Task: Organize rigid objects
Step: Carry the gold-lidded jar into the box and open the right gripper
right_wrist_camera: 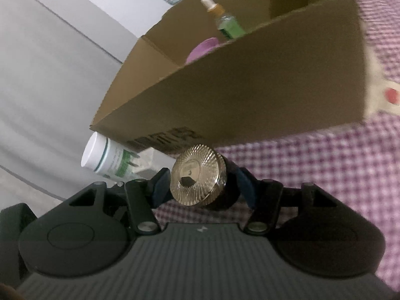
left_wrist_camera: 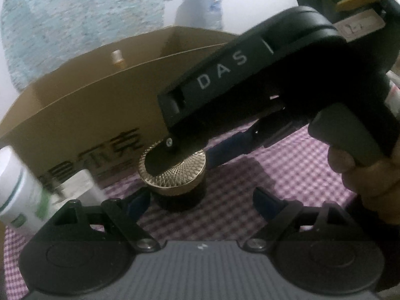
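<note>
A dark jar with a gold patterned lid (left_wrist_camera: 172, 172) stands on the purple checked cloth in front of a brown cardboard box (left_wrist_camera: 100, 105). My right gripper (right_wrist_camera: 200, 185) is shut on the jar (right_wrist_camera: 197, 177), its fingers at both sides below the lid. In the left wrist view the right gripper's black body (left_wrist_camera: 250, 82) reaches over the jar from the right. My left gripper (left_wrist_camera: 200, 200) is open and empty, its fingers either side of the jar, close in front of it.
A white bottle with green label (left_wrist_camera: 20, 190) (right_wrist_camera: 107, 160) lies left of the box. Inside the box are a green dropper bottle (right_wrist_camera: 225, 22) and a pink round object (right_wrist_camera: 202, 47). A water bottle (left_wrist_camera: 200, 5) stands behind the box.
</note>
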A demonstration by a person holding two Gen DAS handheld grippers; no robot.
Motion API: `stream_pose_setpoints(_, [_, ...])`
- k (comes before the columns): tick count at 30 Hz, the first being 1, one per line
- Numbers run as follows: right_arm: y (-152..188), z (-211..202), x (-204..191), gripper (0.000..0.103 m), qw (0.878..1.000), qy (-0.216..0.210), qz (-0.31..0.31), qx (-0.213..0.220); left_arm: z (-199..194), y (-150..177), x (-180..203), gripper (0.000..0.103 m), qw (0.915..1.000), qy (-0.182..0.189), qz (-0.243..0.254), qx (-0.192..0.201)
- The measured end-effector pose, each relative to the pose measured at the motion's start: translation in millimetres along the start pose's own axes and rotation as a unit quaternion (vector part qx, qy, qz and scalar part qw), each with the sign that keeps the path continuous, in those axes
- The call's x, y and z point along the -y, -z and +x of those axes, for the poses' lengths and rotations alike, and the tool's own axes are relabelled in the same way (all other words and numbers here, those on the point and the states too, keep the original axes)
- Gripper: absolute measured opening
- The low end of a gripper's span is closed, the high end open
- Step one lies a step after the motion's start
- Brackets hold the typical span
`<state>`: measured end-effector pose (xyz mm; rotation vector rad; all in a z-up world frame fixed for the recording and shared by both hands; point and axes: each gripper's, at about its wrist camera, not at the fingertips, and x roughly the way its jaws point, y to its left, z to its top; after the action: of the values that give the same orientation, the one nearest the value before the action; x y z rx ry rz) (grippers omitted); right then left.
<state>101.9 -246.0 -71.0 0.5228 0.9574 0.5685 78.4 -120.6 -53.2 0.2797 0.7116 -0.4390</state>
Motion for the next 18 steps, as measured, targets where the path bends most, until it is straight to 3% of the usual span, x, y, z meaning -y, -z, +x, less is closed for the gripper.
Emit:
stream_pose_setpoints(9, [29.5, -44.9, 24.2, 0.06, 0.998, 0.035, 0.039, 0.031, 1.5, 2.1, 37.3, 0.09, 0.9972, 0.064, 0.035, 0.015])
stream_pose_setpoints(18, [36.1, -60.9, 43.3, 0.06, 0.994, 0.04, 0.081, 0.058, 9.4, -1.7, 32.5, 0.083, 0.9983, 0.014, 0.049, 0.028])
